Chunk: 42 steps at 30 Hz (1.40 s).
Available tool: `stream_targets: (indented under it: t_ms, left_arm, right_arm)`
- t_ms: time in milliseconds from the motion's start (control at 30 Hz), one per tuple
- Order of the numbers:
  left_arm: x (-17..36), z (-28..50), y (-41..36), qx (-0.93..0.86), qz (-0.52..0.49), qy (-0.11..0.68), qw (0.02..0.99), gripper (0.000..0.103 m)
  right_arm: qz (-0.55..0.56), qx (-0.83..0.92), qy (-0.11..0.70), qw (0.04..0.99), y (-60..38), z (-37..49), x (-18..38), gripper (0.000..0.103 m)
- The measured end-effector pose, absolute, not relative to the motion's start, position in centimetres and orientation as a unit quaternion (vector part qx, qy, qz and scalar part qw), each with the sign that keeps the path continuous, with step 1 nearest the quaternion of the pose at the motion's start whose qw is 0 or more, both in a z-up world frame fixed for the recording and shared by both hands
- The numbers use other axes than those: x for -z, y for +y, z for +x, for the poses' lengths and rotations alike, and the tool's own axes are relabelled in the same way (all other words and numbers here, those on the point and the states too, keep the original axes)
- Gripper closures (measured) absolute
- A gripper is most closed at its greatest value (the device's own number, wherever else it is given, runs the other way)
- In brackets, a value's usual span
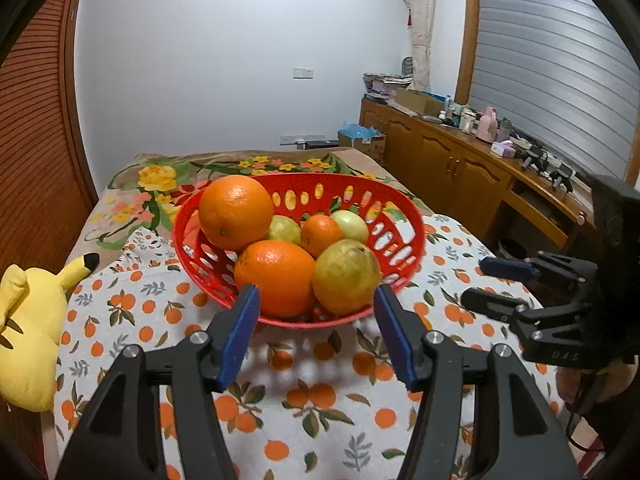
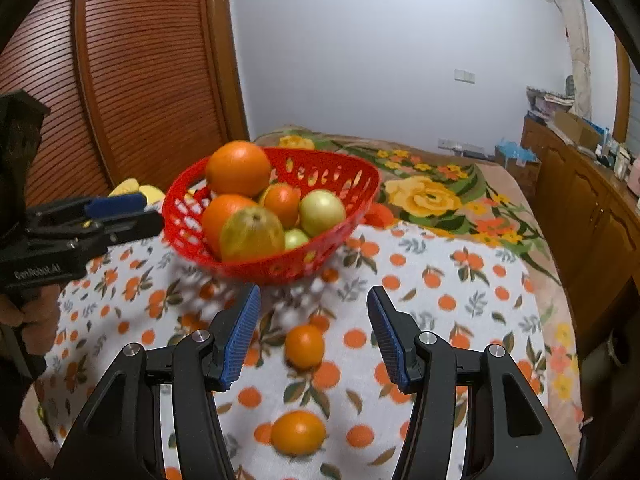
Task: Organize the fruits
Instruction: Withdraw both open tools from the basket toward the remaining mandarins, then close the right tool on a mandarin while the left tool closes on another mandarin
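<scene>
A red perforated plastic basket (image 1: 400, 236) sits on a white tablecloth printed with oranges (image 1: 320, 412), toward its far edge where a floral blanket (image 2: 432, 196) begins. It is heaped with large oranges (image 1: 235, 211), a smaller orange and greenish-yellow round fruits (image 1: 345, 276). In front of the basket the cloth lies open, broken only by two small loose oranges — one (image 2: 305, 346) between the right gripper's fingers, another (image 2: 298, 432) nearer the camera. A yellow plush toy (image 1: 28, 332) lies at the cloth's left edge; a wooden cabinet (image 1: 448, 168) runs along the right.

The left gripper (image 1: 316, 304) is spread wide just short of the basket's near rim, holding nothing. The right gripper (image 2: 314, 308) is likewise spread — empty, above the cloth, touching no fruit.
</scene>
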<state>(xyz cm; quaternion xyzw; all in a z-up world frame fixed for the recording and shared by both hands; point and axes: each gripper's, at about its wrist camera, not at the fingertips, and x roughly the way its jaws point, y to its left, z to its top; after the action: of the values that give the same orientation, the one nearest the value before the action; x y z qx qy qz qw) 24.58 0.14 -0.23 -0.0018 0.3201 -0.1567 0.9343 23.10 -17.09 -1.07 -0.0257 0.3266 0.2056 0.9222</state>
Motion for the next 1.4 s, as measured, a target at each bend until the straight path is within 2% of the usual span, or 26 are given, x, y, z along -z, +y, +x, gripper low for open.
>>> stream_targets:
  t_ms: [233, 367, 867, 1167, 1233, 1400]
  left_arm:
    - [0.8, 22.9, -0.9, 0.176, -0.001, 0.32, 0.931, 0.041]
    - [1.9, 22.6, -1.8, 0.184, 0.005, 0.328, 0.927, 0.036]
    - [5.7, 23.2, -3.6, 0.191, -0.006, 0.364, 0.911, 0.035]
    - [7.1, 23.8, -4.0, 0.193, -0.008, 0.38, 0.905, 0.035]
    - [7.3, 23.9, -4.1, 0.194, -0.008, 0.383, 0.903, 0.035]
    - [7.4, 24.3, -5.1, 0.2, -0.001, 0.388, 0.9, 0.035]
  right_arm:
    - [-0.028, -0.211, 0.345, 0.914, -17.1, 21.4, 3.1, 0.046]
    - [-0.034, -0.214, 0.357, 0.908, -17.1, 20.6, 4.3, 0.046]
    - [-0.036, -0.212, 0.4, 0.891, -17.4, 20.0, 7.9, 0.046]
    - [-0.03, -0.221, 0.414, 0.882, -17.4, 20.2, 8.6, 0.058]
    - [-0.029, -0.227, 0.415, 0.881, -17.3, 20.1, 8.6, 0.066]
    - [-0.042, -0.223, 0.408, 0.884, -17.3, 19.7, 8.4, 0.067]
